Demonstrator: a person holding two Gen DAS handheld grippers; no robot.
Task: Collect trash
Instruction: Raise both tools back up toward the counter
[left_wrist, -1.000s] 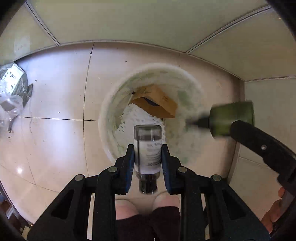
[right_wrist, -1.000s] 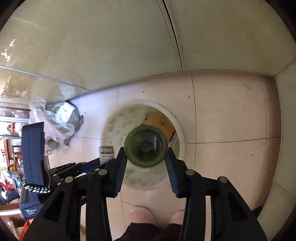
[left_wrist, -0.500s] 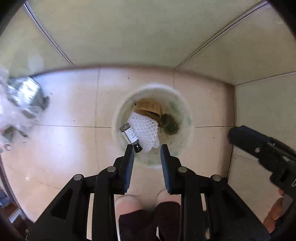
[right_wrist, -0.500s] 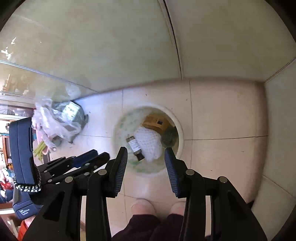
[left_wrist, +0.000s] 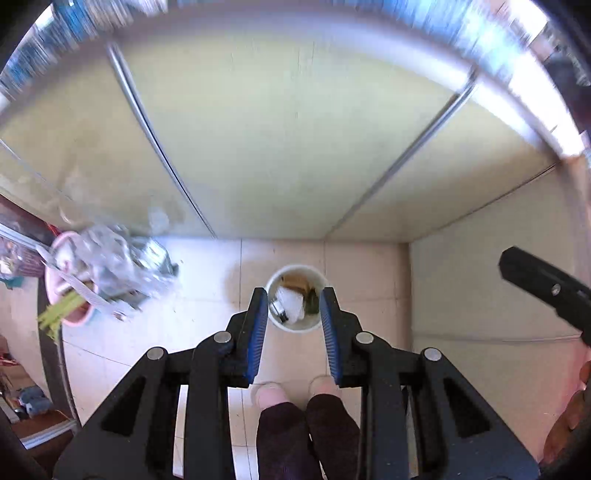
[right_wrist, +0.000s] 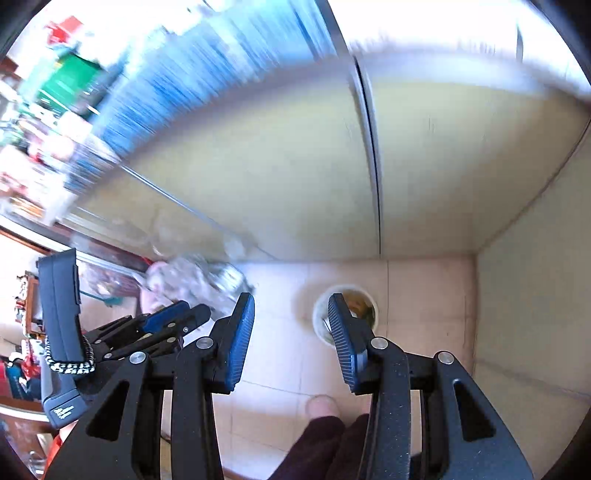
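Both grippers (left_wrist: 294, 295) (right_wrist: 291, 306) downward-pointing, empty-jawed.

Pale yellow-green cabinet doors (left_wrist: 280, 155) above beige tiled floor (left_wrist: 207, 295); pink basin (left_wrist: 55, 288) at left, blurred.

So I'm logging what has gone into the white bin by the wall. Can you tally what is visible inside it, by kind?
In the white bin, seen from the left wrist view:
Brown cardboard box: 1
White foam net: 1
Small clear bottle: 1
Dark green bottle: 1
Total: 4
Anything beneath these is hidden.
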